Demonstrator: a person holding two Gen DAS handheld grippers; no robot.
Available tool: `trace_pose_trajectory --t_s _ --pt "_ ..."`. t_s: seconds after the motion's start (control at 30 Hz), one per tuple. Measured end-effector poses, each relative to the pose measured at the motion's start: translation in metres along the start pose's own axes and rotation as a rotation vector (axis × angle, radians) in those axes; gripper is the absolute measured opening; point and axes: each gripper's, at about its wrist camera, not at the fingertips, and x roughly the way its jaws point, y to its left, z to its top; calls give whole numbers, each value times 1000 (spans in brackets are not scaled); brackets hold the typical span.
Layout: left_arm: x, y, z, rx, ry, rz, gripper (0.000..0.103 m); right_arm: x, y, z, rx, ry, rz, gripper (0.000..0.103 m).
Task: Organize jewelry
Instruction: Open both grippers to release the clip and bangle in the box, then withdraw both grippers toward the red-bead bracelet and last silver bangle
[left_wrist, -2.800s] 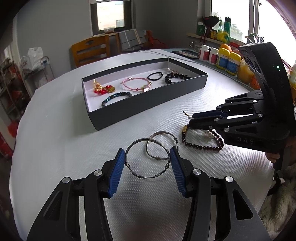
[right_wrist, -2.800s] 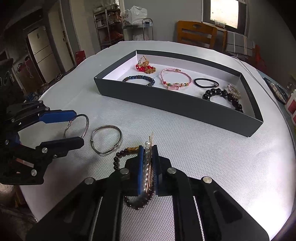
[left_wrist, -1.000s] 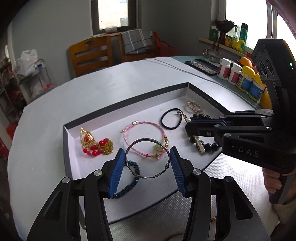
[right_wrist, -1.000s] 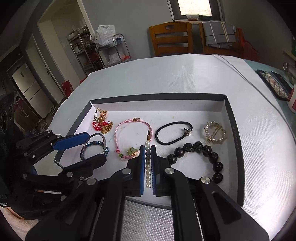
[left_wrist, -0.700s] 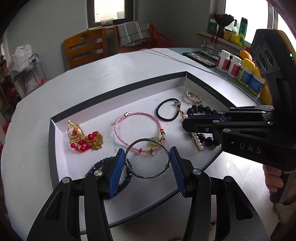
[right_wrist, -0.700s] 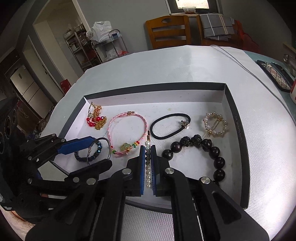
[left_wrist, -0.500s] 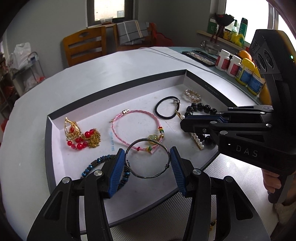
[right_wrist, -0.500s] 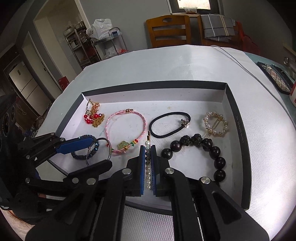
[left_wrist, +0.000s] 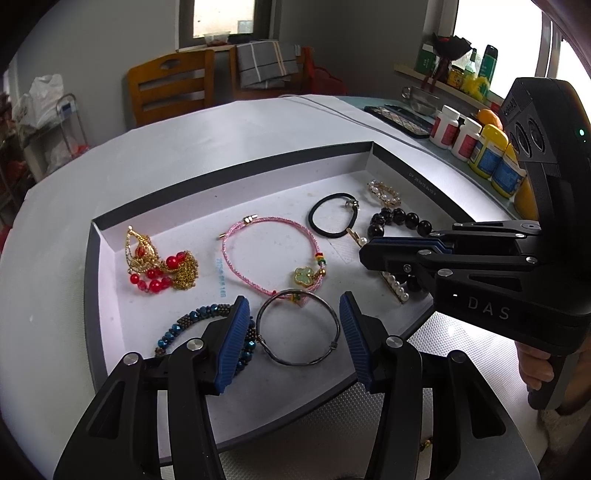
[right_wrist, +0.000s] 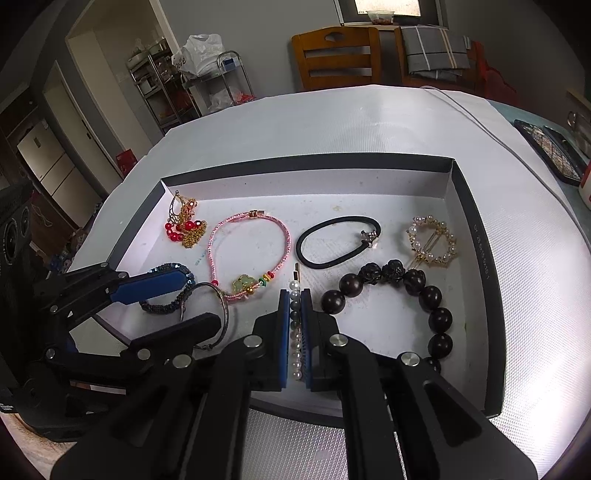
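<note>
A dark grey box (left_wrist: 93, 288) with a white floor lies on the table and holds several pieces of jewelry. My left gripper (left_wrist: 293, 334) is open over its near edge. A silver bangle (left_wrist: 298, 332) sits loose between the spread fingers, touching neither pad; it also shows in the right wrist view (right_wrist: 218, 314). My right gripper (right_wrist: 294, 332) is shut on a pearl hair clip (right_wrist: 294, 295) and holds it over the box floor next to a black bead bracelet (right_wrist: 413, 291). In the left wrist view that gripper (left_wrist: 369, 254) reaches in from the right, the clip (left_wrist: 395, 286) under it.
In the box lie a red and gold piece (left_wrist: 159, 262), a pink cord bracelet (left_wrist: 273, 254), a blue bead bracelet (left_wrist: 192, 321), a black hair tie (left_wrist: 332, 218) and a pearl brooch (right_wrist: 430, 240). Bottles (left_wrist: 476, 147) line the table's right edge. Wooden chairs (left_wrist: 171, 86) stand behind.
Both grippers carried their pieces from the table over the box. The left gripper has just opened wider, and the bangle has come free of its pads.
</note>
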Motion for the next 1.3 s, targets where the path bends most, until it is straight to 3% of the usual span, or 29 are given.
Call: trace_pose_trajectory --t_s 0.27,0.37,0.5,0.57,0.63,0.7,0.77,0.87,0.97,1.3 --pt "-1 1 0 0 -3 6 55 -6 -3 -1 10 -16 8 9" --pt "-5 1 1 3 -16 3 60 -10 -6 -1 15 -29 7 25" --pt "-14 1 2 3 -39 12 63 -20 -7 0 20 -57 7 29" --pt "-18 3 2 -2 -48 25 68 -24 -9 0 31 -71 11 45" --pt "-23 4 3 -4 -61 46 72 -30 -10 0 40 -87 14 52" --pt "-31 7 4 -24 -78 40 81 -38 -8 0 36 -108 16 60" --pt "-39 10 3 -53 -96 39 85 -50 -6 1 33 -138 14 76" --pt "-54 14 -3 -76 -118 65 94 -74 -3 -2 23 -197 31 89" --pt "-70 17 -11 -88 -140 79 95 -94 0 -8 1 -225 39 96" --pt "-106 19 -44 -67 -168 153 97 -122 5 -40 -56 -238 -15 97"
